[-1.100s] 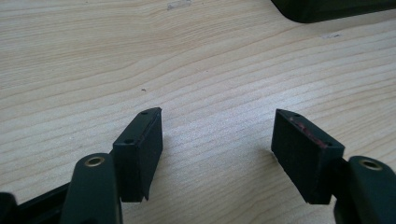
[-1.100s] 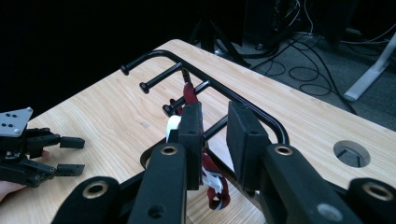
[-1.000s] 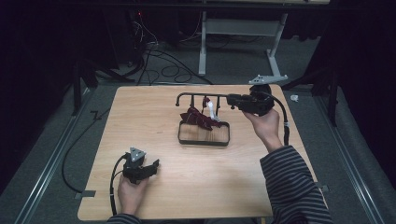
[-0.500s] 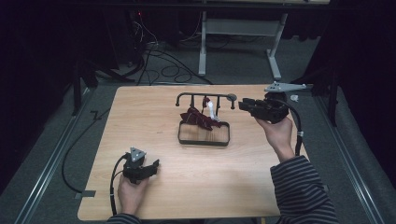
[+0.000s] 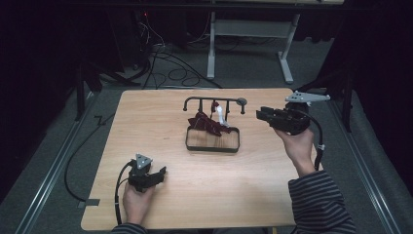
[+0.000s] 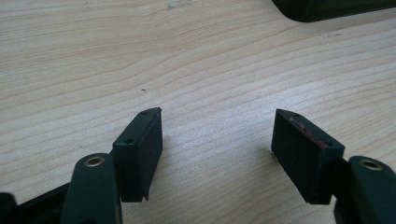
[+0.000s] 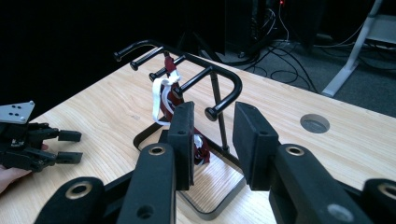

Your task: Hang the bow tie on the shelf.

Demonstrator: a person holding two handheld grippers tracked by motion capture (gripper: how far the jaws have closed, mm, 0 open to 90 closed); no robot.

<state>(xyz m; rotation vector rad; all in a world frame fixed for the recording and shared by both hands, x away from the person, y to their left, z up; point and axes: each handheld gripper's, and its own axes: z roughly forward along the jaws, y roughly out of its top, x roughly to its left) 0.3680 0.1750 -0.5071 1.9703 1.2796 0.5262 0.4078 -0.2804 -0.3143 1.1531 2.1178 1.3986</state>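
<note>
A black wire rack [image 5: 213, 102] with several hook arms stands on its loop base [image 5: 212, 147] mid-table. A dark red cloth [image 5: 206, 123] with a white strap [image 5: 220, 115] hangs from one arm and drapes onto the base. My right gripper [image 5: 260, 115] is held above the table right of the rack, open and empty, pointing at it. In the right gripper view its jaws [image 7: 212, 135] frame the rack [image 7: 219, 79], the cloth [image 7: 173, 99] and the strap [image 7: 158, 100]. My left gripper [image 5: 159, 173] rests near the front left edge, and in its own view [image 6: 217, 140] stands open over bare wood.
A round grey grommet hole [image 5: 242, 102] sits in the table just right of the rack's top, and it shows in the right gripper view too [image 7: 314, 123]. A white desk frame [image 5: 248, 34] and cables [image 5: 165, 63] lie on the floor behind. Bare wood spreads left of the rack.
My right gripper has drawn back to the right, away from the rack, and slightly toward the person. The left gripper has not moved.
</note>
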